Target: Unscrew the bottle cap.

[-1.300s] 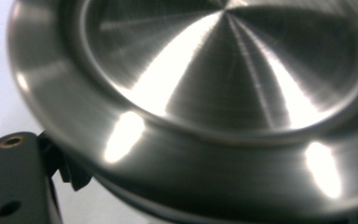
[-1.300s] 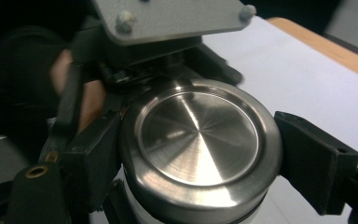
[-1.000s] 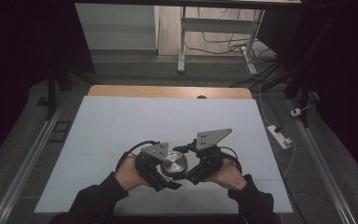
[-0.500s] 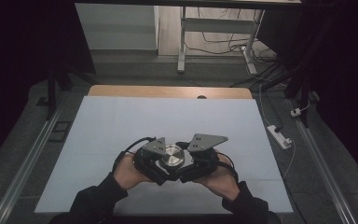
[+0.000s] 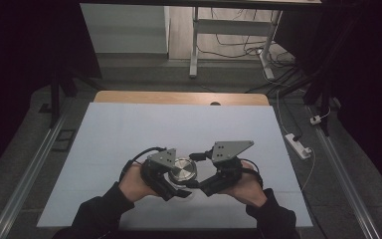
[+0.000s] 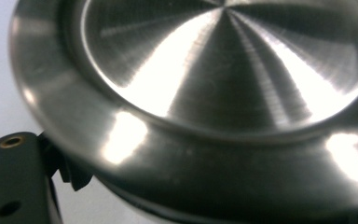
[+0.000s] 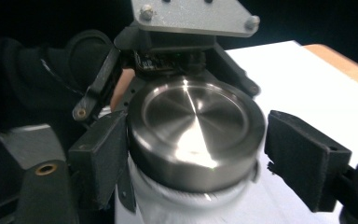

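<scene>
1. Jar (image 7: 168,200), white body w/ a round steel lid (image 5: 181,172), sits toward 6 o'clock on the pale table (image 5: 129,129), near the person's edge and about centred side to side.
2. Lid is on the jar. Its brushed top faces up and catches the light. In the right gripper view the white body shows just under the lid's rim.
3. Left gripper (image 5: 179,189) comes at the jar from approx 8 o'clock, held in the left hand (image 5: 134,181).
4. Left fingers are closed up tight on the jar. In the left gripper view the lid looms very close, and one black jaw sits at 7 o'clock tucked right under the rim against the body. The other jaw is hidden, so I can't see its contact.
5. Right gripper (image 5: 195,181) comes in from approx 4 o'clock, held in the right hand (image 5: 248,186). Its grey plate (image 5: 231,149) is tilted up toward 12.
6. Right jaws have just been closing w/ the lid between them. In the right gripper view one pad (image 7: 100,154) presses the lid's side at 9 o'clock. The other (image 7: 303,158) stands at 3 o'clock, right at the rim; that edge is blurred, so contact there is hard to read. Looks clamped on the lid.
7. Both grippers face each other across the jar, v. close, bodies nearly meeting at the 6 o'clock side of the lid.
</scene>
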`<state>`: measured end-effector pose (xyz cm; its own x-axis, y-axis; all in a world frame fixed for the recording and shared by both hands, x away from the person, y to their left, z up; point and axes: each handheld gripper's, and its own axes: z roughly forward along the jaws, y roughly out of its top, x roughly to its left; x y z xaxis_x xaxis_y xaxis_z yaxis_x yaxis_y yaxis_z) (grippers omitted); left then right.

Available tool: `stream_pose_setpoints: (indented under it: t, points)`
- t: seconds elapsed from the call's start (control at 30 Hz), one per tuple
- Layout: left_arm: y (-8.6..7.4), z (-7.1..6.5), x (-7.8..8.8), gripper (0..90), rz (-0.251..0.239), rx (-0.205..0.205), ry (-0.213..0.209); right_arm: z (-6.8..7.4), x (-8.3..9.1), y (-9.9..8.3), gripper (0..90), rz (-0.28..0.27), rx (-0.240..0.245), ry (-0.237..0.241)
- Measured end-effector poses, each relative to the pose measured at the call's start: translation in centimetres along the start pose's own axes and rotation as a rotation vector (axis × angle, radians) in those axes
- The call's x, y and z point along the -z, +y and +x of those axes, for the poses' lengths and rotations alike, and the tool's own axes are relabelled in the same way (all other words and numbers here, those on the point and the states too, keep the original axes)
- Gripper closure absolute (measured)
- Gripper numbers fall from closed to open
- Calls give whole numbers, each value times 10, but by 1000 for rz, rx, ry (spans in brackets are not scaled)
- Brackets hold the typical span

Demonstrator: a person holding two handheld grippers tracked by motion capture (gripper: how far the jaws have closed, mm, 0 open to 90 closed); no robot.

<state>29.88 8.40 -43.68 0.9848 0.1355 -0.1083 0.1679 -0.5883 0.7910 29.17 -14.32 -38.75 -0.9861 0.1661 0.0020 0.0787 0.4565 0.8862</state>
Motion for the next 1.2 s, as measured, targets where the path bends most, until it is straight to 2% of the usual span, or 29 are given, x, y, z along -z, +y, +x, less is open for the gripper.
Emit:
stream_pose_setpoints:
  t: [0.17, 0.23, 0.27, 0.3, 0.33, 0.37, 0.4, 0.47, 0.5, 0.53, 0.6, 0.67, 0.77, 0.8, 0.83, 0.87, 0.9, 0.93, 0.97, 1.0, 1.03, 1.07, 1.13, 1.17, 1.2]
  points:
    - [-1, 1, 3, 151, -5, 17, 51, -3, 8, 1, 243, 9, 1, -62]
    - [-1, 2, 4, 151, -8, 33, 87, -3, 10, 3, 197, -25, -68, -89]
    - [-1, 2, 3, 151, -5, 45, 105, -3, 10, 3, 197, -25, -68, -89]
    - [-1, 2, 3, 151, -4, 52, 119, 0, 6, 4, 176, -29, -101, -114]
    - [-1, 2, 0, 151, 1, 68, 137, 2, 2, 5, 172, -21, -107, -140]
    - [0, 1, -1, 151, 9, 69, 151, 5, -2, 5, 167, -12, -107, -168]
    - [0, 1, -1, 151, 9, 69, 151, 5, -2, 5, 167, -12, -107, -168]
    - [2, -1, -6, 151, 33, 69, 165, 13, -13, 7, 167, 8, -99, -207]
    - [2, -1, -6, 151, 33, 69, 165, 13, -13, 7, 167, 8, -99, -207]
    - [3, -2, -7, 151, 43, 64, 169, 19, -19, 7, 175, 22, -70, -236]
    - [5, -5, -9, 151, 54, 50, 176, 23, -24, 8, 187, 43, -43, -271]
    - [5, -6, -9, 151, 56, 42, 162, 24, -24, 7, 188, 35, -40, -270]
    - [4, -6, -7, 151, 37, 6, 89, 23, -21, 8, 191, 27, -31, -220]
    - [4, -6, -7, 151, 37, 6, 89, 23, -21, 8, 191, 27, -31, -220]
    - [4, -6, -6, 151, 18, -6, 29, 20, -17, 7, 191, 16, -29, -152]
    - [4, -6, -6, 151, 15, -19, 3, 18, -15, 7, 191, 7, -18, -115]
    - [4, -6, -6, 151, 15, -19, 3, 16, -14, 6, 191, 0, -9, -74]
    - [4, -7, -6, 151, 8, -33, -22, 16, -14, 6, 191, 0, -9, -74]
    - [4, -9, -7, 151, -1, -56, -77, 11, -10, 4, 191, -16, 6, 17]
    - [4, -9, -7, 151, -1, -56, -77, 11, -10, 4, 191, -16, 6, 17]
    - [4, -10, -8, 151, -10, -71, -102, 7, -8, 0, 191, -42, 31, 106]
    - [4, -12, -10, 151, -13, -82, -129, 4, -7, -2, 191, -59, 33, 149]
    - [5, -11, -10, 151, -9, -72, -113, -1, -7, -6, 191, -79, 26, 191]
    - [5, -10, -10, 151, -15, -59, -99, -2, -6, -6, 187, -81, 18, 183]
    - [5, -8, -8, 151, -17, -46, -81, -2, -5, -5, 167, -76, 10, 156]
